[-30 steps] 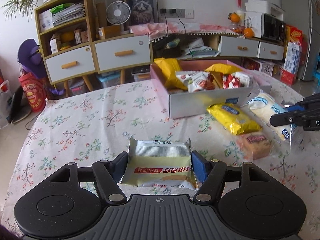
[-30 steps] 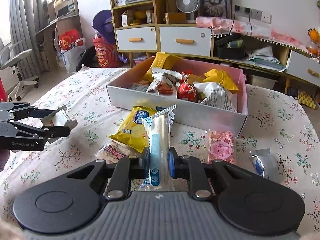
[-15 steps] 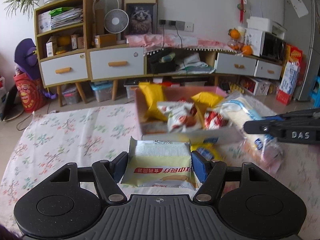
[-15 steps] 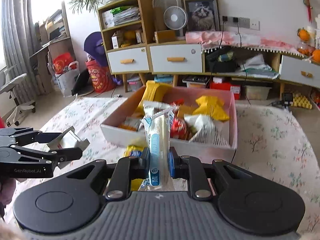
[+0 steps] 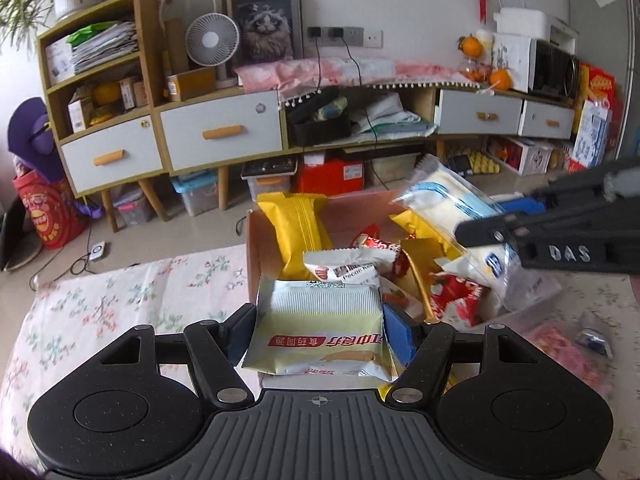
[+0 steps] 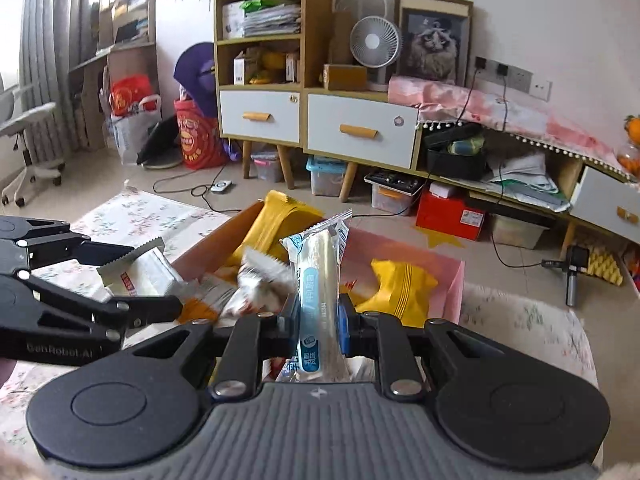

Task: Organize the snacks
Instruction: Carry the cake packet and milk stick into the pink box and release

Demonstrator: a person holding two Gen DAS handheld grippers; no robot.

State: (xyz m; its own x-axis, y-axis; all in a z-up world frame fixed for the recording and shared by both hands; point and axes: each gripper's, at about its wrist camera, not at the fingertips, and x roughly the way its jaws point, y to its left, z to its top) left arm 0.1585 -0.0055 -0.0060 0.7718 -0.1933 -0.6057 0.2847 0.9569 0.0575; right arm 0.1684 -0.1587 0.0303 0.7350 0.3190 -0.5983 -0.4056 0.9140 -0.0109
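Note:
My left gripper [image 5: 320, 324] is shut on a pale green-and-silver snack packet [image 5: 320, 332] and holds it over the near left part of the pink cardboard box [image 5: 253, 264]. My right gripper [image 6: 318, 316] is shut on a long clear-and-blue bread pack [image 6: 318, 300], held above the same box [image 6: 452, 288]. The box holds several snack bags, yellow [image 5: 298, 232], white [image 5: 348, 270] and red [image 5: 456, 300]. In the left wrist view the right gripper's arm [image 5: 568, 244] carries the bread pack [image 5: 452, 216] over the box's right side. In the right wrist view the left gripper [image 6: 72, 288] shows at left.
The box stands on a floral tablecloth [image 5: 120, 304]. A pink packet [image 5: 560, 344] and a small blue wrapper [image 5: 596, 338] lie on the cloth right of the box. Beyond the table are drawer cabinets [image 5: 216, 136], a fan [image 5: 212, 46] and floor clutter.
Both grippers have moved forward and up with their packets, from above the tablecloth to over the box. The box now fills the near view.

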